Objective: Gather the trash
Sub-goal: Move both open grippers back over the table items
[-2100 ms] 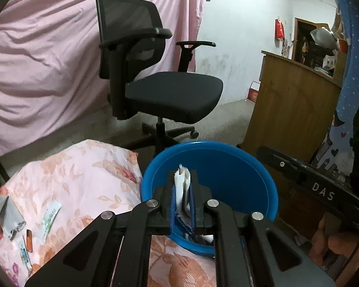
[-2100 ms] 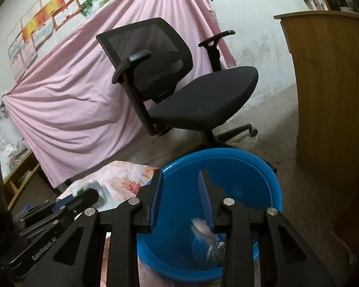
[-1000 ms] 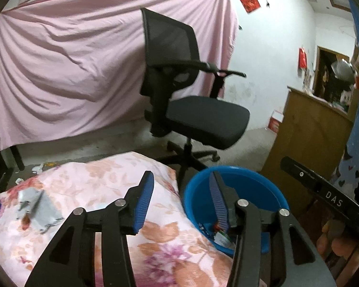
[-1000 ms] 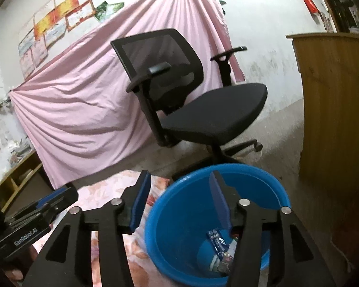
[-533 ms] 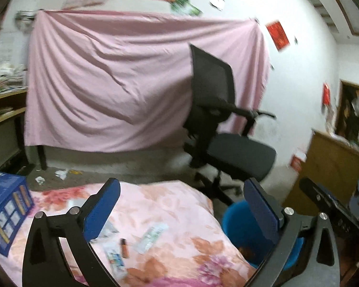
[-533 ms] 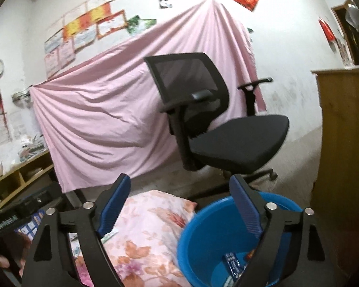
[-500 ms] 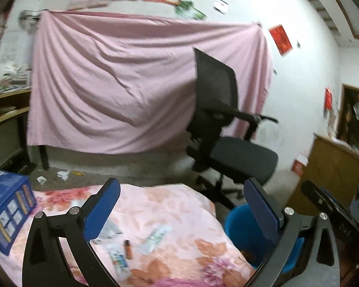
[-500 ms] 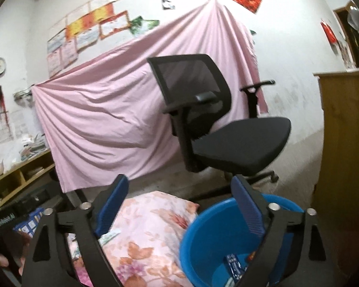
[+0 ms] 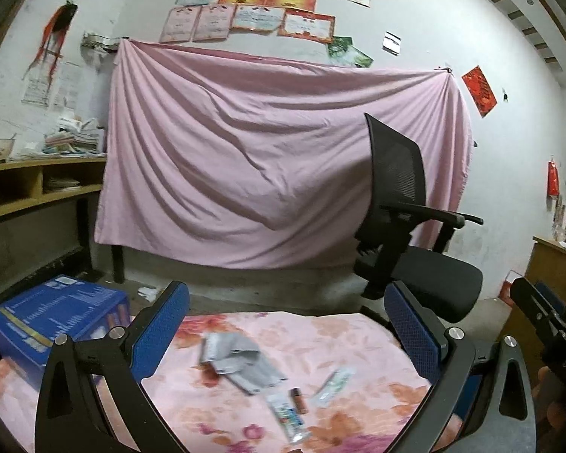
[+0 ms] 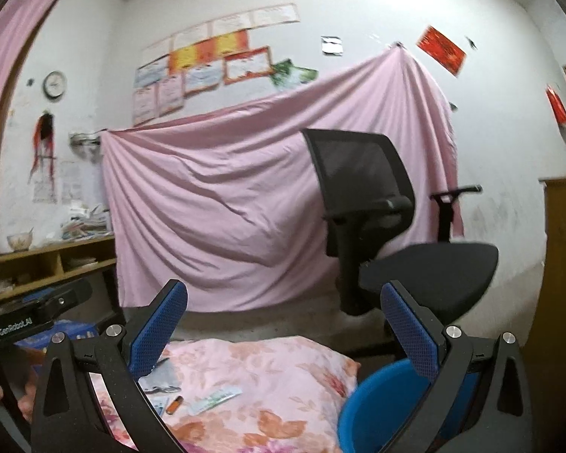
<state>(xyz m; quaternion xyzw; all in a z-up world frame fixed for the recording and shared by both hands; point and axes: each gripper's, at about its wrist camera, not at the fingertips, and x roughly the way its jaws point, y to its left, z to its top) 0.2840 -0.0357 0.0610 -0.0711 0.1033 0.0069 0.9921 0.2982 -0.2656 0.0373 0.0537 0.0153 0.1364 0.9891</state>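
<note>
My left gripper [image 9: 286, 326] is open with nothing between its blue pads, hanging over a floral cloth [image 9: 358, 343]. On the cloth lie a crumpled grey wrapper [image 9: 241, 360], a pale green strip wrapper [image 9: 334, 381], a small orange stick [image 9: 299, 401] and a white-and-blue packet [image 9: 288, 421]. My right gripper [image 10: 283, 328] is also open and holds nothing. It sits above the cloth's right side, with the blue bucket [image 10: 373, 407] low on the right. The grey wrapper [image 10: 162, 372], green strip [image 10: 215, 396] and orange stick [image 10: 173, 404] show near its left finger.
A black office chair [image 9: 407, 234] stands behind the cloth before a hanging pink sheet [image 9: 264, 158]. A blue carton [image 9: 53, 313] sits at the cloth's left. Wooden shelves [image 9: 26, 188] line the left wall, and a wooden cabinet [image 10: 562, 283] stands at the right.
Both grippers opened wide and swung left from over the bucket toward the cloth. The white scrap once held in my left gripper is gone from its jaws.
</note>
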